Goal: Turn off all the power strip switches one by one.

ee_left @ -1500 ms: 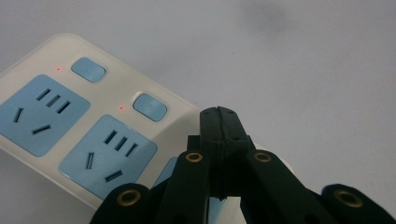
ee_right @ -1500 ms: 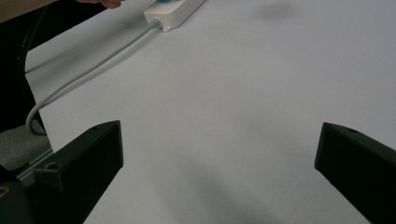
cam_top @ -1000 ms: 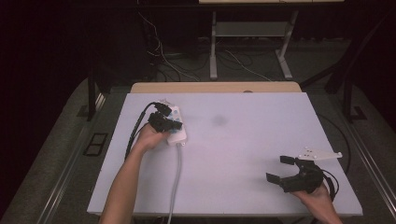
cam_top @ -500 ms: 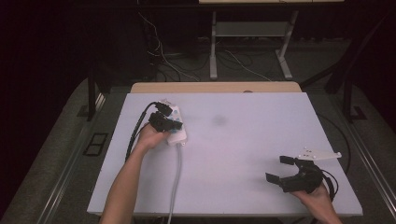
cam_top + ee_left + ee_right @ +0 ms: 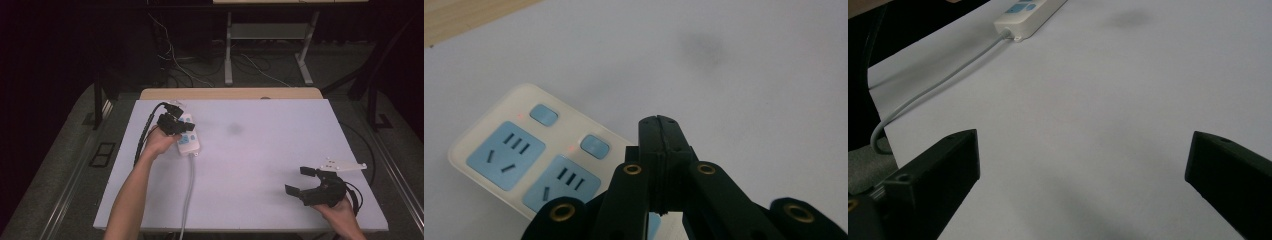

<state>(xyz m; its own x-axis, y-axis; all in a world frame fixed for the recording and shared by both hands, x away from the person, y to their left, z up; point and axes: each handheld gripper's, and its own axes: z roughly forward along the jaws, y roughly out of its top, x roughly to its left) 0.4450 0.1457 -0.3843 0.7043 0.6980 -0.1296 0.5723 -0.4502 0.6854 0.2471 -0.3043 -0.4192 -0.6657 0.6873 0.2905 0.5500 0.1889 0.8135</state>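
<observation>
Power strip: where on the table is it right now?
In the high view the power strip lies on the white table toward its far left, under the shut left gripper, its grey cable running to the near edge.

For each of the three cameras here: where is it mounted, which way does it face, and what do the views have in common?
High view: above the person's side, looking forward and down on the white table; both forearms, left gripper and right gripper show.
Left gripper view: rides the left gripper, jaws shut, over the power strip.
Right gripper view: rides the right gripper, jaws open, facing across the table.
Shared: the power strip and its grey cord.
</observation>
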